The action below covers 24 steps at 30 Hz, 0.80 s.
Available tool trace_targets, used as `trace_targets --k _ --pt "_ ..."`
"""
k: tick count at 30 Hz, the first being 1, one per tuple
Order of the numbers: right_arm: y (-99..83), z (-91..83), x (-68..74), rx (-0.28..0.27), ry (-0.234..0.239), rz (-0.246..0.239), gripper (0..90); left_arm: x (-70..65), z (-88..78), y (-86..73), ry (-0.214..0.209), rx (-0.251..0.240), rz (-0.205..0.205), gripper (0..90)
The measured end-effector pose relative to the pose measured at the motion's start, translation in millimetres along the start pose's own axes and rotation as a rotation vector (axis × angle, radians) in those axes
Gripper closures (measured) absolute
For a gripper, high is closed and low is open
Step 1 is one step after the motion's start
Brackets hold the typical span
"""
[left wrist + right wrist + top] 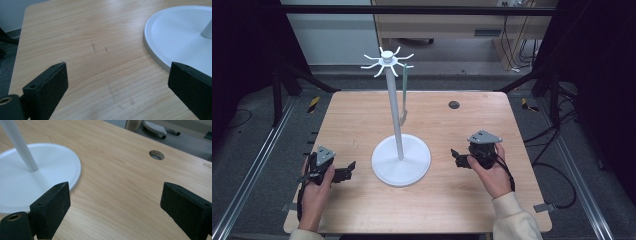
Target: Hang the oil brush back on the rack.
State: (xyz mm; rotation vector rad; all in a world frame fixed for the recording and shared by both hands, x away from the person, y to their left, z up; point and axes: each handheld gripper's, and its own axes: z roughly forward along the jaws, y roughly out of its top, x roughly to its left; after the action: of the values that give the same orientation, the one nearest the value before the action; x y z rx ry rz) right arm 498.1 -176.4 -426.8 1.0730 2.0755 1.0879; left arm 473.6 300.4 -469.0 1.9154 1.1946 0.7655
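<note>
Jaws wide on both grippers, empty, flanking white hook stand (400, 160) on worktop (447, 200); careless reach could topple stand, dropping hanging green tool (404, 95).

Stand (400, 160) mid-table (452, 200), between left gripper (346, 171) and right gripper (458, 159)

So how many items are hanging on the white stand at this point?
1: a slim grey-green utensil hangs from a hook on the right side of the white stand, beside its pole. The other hooks look bare.
</note>
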Motion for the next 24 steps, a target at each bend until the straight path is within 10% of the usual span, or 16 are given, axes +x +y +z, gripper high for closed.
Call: trace_targets --k 14,24 --pt "-30.7 20.7 -7.2 0.085 -0.088 -0.057 10.0 -1.2 1.8 0.2 -0.002 0.005 0.008 2.4" --pt "-48.0 37.7 -6.1 0.095 0.025 0.040 13.8 -2.5 3.1 0.2 -0.007 0.012 0.014 2.4"
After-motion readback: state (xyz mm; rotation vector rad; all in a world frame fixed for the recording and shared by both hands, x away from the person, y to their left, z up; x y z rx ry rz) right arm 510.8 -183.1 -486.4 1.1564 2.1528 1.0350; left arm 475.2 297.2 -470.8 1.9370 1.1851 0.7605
